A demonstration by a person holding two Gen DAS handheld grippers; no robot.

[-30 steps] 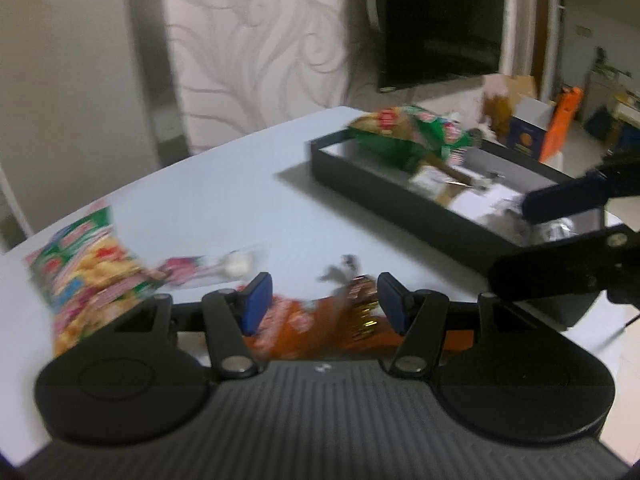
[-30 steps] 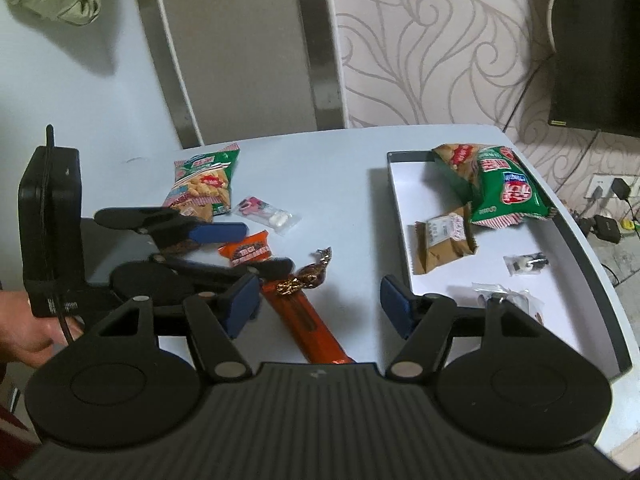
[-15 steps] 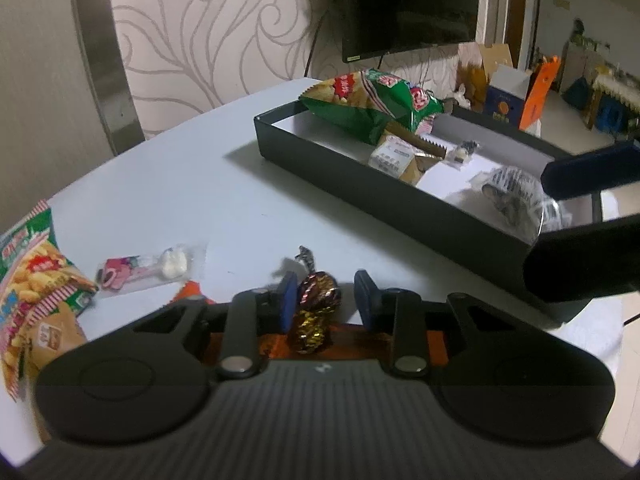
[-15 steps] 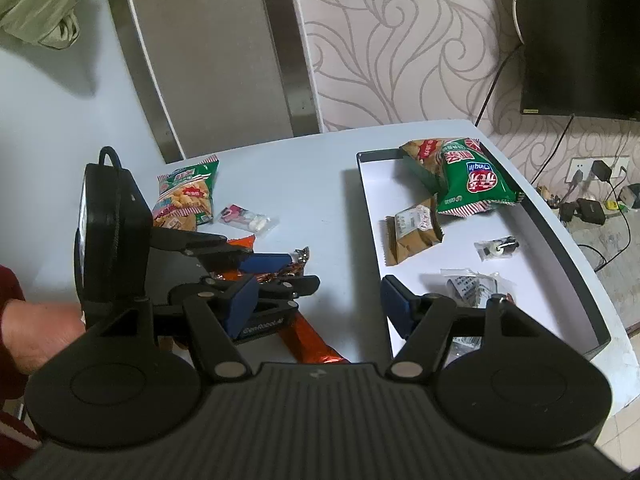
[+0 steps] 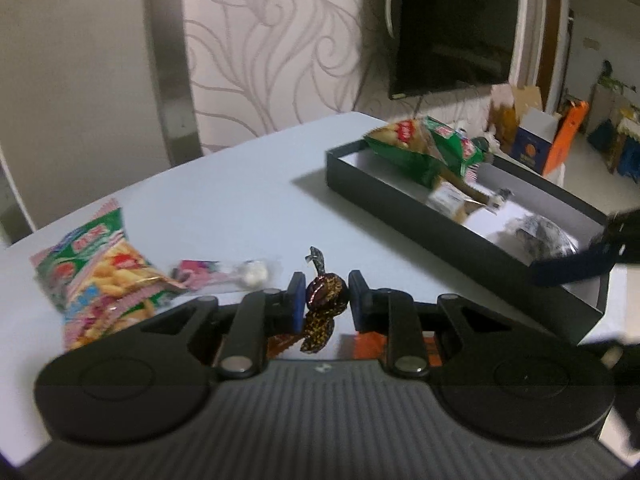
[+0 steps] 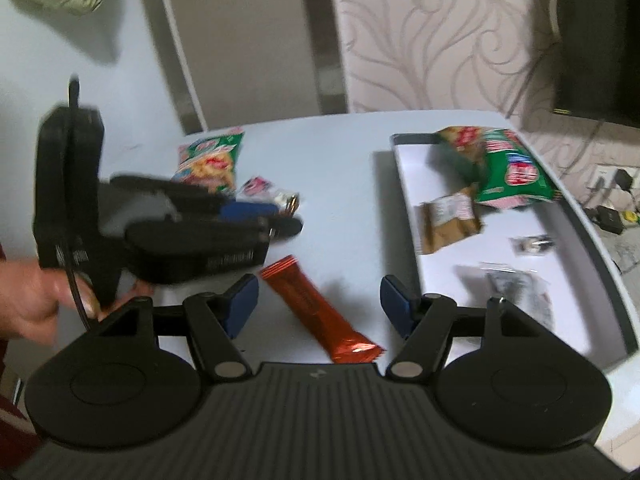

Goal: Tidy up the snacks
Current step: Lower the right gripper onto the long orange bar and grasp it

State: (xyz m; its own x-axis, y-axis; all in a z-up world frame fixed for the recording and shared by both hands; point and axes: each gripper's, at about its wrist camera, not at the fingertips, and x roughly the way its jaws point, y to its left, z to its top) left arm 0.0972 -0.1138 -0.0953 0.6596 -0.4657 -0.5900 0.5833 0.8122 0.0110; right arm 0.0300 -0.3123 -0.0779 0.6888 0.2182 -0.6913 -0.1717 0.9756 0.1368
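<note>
Snacks lie partly sorted: going left to right across the pale table [image 5: 224, 208], a green-and-yellow chip bag [image 5: 96, 276] sits at the far left, a small pink-wrapped candy [image 5: 218, 278] lies just beside it, then comes the left gripper [image 5: 325, 300], whose 2 blue pads are closed on a brown foil-wrapped chocolate [image 5: 323, 304] with its twisted tail sticking up. From the right wrist view this gripper looks raised off the table, though blur makes the gap hard to judge. Further right stands the black tray [image 5: 400, 188], already holding a green chip bag [image 5: 424, 148], a brown packet [image 5: 450, 198] and a few small wrapped items. The right gripper [image 6: 318, 304] hangs with its fingers spread wide and nothing between them, above an orange snack bar [image 6: 320, 316] lying diagonally on the table just left of the tray. The step in hand appears to be carrying the chocolate to the tray. To do it well, the grip should stay firm but light, since foil crumples and the sweet could slip. It should pass above the tray's near wall, not clip it, and be let go low over a bare white patch, clear of the packets. The open right gripper should stay out of that path.
</note>
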